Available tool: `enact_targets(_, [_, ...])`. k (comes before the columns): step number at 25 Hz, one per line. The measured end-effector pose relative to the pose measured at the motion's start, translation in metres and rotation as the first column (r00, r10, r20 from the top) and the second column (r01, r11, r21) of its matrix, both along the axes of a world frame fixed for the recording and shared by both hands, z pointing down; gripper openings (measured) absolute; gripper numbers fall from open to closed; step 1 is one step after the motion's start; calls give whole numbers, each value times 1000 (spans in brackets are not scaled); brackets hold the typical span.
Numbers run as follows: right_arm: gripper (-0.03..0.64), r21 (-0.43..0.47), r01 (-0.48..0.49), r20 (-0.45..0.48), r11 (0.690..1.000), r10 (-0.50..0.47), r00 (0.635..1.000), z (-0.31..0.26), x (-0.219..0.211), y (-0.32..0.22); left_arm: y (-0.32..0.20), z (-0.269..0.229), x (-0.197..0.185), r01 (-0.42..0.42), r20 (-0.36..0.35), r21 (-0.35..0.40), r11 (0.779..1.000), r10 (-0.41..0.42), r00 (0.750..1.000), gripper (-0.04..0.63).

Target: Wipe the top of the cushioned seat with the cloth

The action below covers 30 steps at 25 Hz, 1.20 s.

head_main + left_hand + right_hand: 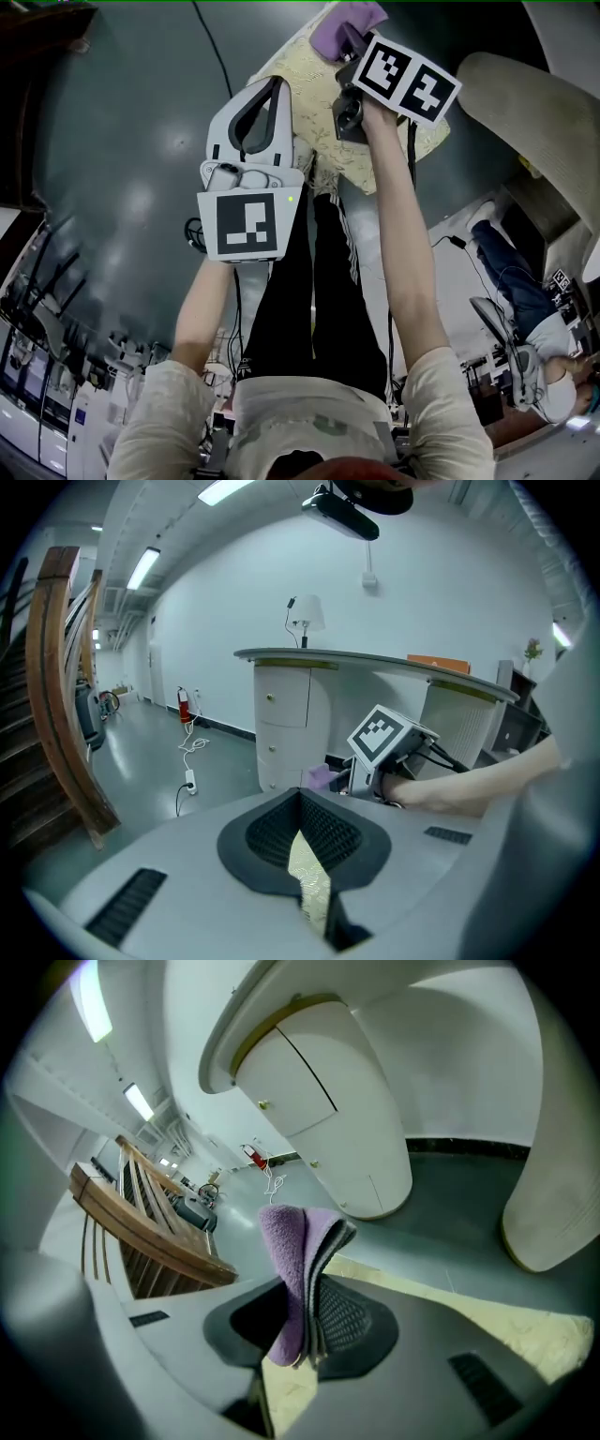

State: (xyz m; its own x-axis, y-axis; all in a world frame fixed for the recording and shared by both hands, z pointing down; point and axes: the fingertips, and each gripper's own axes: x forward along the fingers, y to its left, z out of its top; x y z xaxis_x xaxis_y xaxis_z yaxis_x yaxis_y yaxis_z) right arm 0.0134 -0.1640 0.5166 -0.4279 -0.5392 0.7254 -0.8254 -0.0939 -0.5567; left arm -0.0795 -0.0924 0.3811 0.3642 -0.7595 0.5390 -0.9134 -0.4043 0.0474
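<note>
The cushioned seat (319,94) has a pale yellow patterned top and stands just ahead of the person's legs. My right gripper (349,39) is over its far part, shut on a folded purple cloth (342,23). In the right gripper view the cloth (291,1251) stands up between the jaws, with the seat top (506,1321) below. My left gripper (277,84) hovers at the seat's near left edge, shut and holding nothing. In the left gripper view its pads (301,803) meet over a strip of the seat top (309,874), with the right gripper's marker cube (382,738) ahead.
A white curved counter (309,714) stands beyond the seat. A wooden stair railing (56,696) rises at the left. A cable and power strip (190,761) lie on the grey floor. A beige curved seat (534,103) and a sitting person (525,300) are at the right.
</note>
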Motion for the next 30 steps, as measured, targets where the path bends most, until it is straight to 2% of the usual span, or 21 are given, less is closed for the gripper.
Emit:
enact_targets(6, [89, -50, -53, 34, 997, 55, 998, 17, 3, -6, -5, 3, 4, -13, -1, 1, 1000, 13, 1000, 6])
enact_targets(18, [89, -84, -33, -5, 996, 32, 999, 24, 17, 2, -11, 5, 20, -69, 13, -14, 997, 70, 997, 6])
enact_targets(30, [89, -118, -84, -86, 989, 74, 994, 22, 78, 55, -1, 3, 55, -128, 6, -16, 992, 128, 992, 6])
